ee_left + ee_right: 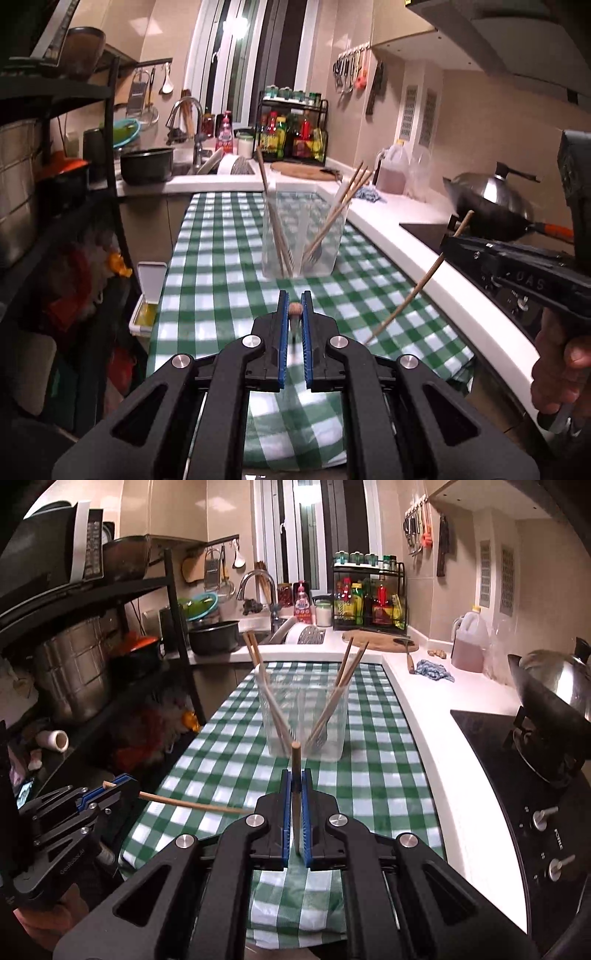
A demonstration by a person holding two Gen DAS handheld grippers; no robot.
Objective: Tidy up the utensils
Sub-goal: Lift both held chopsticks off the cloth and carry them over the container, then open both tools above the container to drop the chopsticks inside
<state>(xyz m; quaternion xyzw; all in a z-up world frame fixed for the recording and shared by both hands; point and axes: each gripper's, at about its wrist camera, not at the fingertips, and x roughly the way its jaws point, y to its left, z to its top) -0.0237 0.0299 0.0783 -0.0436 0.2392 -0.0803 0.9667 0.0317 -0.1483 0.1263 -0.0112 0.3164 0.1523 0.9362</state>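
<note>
A clear plastic container (301, 236) stands on the green checked tablecloth (221, 266) and holds several wooden chopsticks and a fork; it also shows in the right wrist view (303, 720). My left gripper (294, 310) is shut on a wooden chopstick (295, 308), seen end-on, a short way before the container. My right gripper (295, 779) is shut on another chopstick (296, 764) that stands upright between the pads. The right gripper's chopstick (421, 284) also shows at the right of the left wrist view. The left gripper's chopstick (188, 802) shows at the left of the right wrist view.
A white counter (443, 709) runs along the right with a wok and lid (550, 701), a stove (517, 775), an oil jug (469, 642) and a blue cloth (432, 670). A black shelf rack (85, 657) stands left. Sink (258, 635) and condiment rack (369, 598) lie behind.
</note>
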